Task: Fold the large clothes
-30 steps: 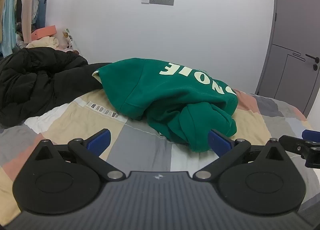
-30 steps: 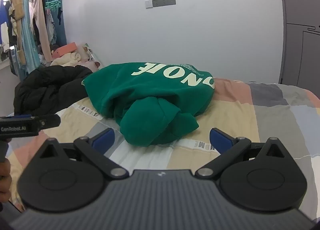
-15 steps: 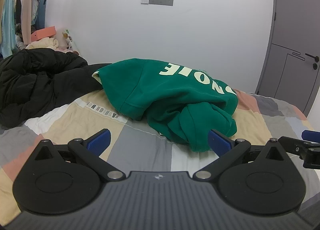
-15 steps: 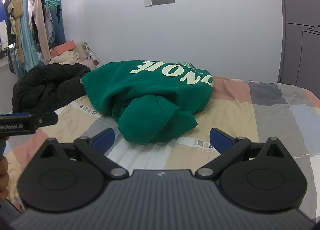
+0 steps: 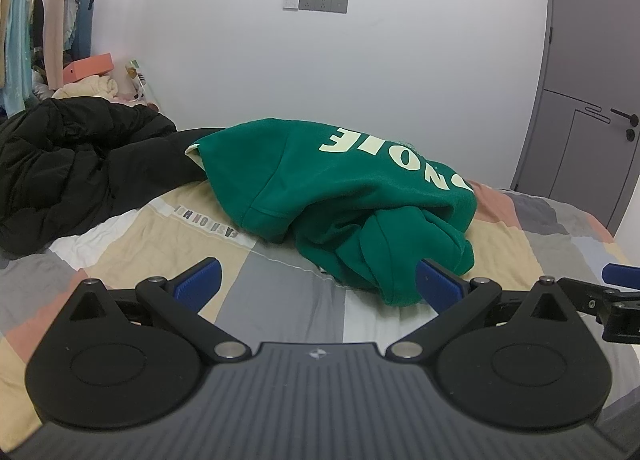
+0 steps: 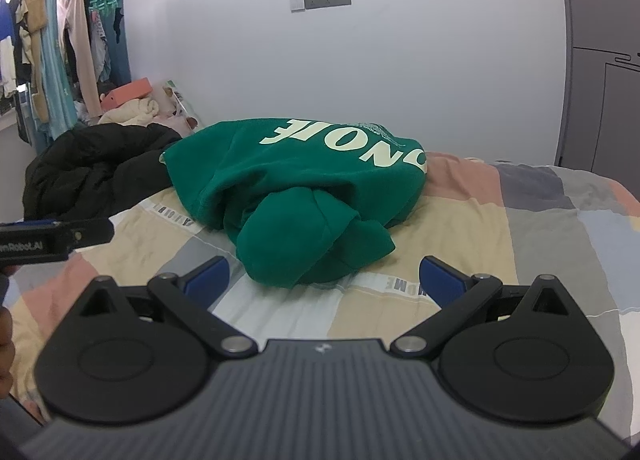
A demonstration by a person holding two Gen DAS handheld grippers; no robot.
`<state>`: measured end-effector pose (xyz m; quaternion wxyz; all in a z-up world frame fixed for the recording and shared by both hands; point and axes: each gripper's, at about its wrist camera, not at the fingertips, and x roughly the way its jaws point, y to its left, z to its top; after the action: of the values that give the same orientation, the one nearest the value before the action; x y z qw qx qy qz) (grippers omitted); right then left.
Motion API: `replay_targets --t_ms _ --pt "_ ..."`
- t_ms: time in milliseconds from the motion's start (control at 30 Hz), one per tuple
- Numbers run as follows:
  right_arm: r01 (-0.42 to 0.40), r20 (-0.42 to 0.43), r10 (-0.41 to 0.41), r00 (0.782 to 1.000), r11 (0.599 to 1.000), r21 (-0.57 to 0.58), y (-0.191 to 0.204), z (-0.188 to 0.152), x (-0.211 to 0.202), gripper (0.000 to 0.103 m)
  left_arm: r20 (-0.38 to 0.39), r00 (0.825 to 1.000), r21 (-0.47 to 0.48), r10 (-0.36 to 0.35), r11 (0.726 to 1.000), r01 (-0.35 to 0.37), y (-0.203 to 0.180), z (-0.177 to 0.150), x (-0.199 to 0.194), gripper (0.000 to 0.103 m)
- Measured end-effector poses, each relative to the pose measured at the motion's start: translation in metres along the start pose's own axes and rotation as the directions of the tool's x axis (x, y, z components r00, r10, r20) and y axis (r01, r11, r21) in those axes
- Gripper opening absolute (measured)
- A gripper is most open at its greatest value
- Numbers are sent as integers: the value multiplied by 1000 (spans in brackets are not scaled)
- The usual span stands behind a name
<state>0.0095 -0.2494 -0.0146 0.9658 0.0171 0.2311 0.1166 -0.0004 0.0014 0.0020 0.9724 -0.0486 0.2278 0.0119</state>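
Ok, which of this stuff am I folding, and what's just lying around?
For the job:
green sweatshirt, bunched on the bed
left tongs, open
right tongs, open

Just lying about:
black jacket
hanging clothes
orange box

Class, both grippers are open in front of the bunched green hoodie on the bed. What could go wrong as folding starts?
1. The hoodie is a heap with a rolled bulge in front; a pinch there may catch several layers and drag the lump.
2. It touches the black jacket, which might get pulled along.
3. Left gripper and right gripper sit close and may collide.
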Motion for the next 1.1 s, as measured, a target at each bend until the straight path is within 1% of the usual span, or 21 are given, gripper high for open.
replay_targets --t_ms 333,1100 --pt "8 -14 -8 1000 1000 -2 0 -1 5 103 2 1000 1 3 1000 -3 0 -1 0 103" --pt "16 -18 -15 1000 1000 6 -2 -3 3 103 5 1000 10 2 1000 -2 0 -2 -1 103"
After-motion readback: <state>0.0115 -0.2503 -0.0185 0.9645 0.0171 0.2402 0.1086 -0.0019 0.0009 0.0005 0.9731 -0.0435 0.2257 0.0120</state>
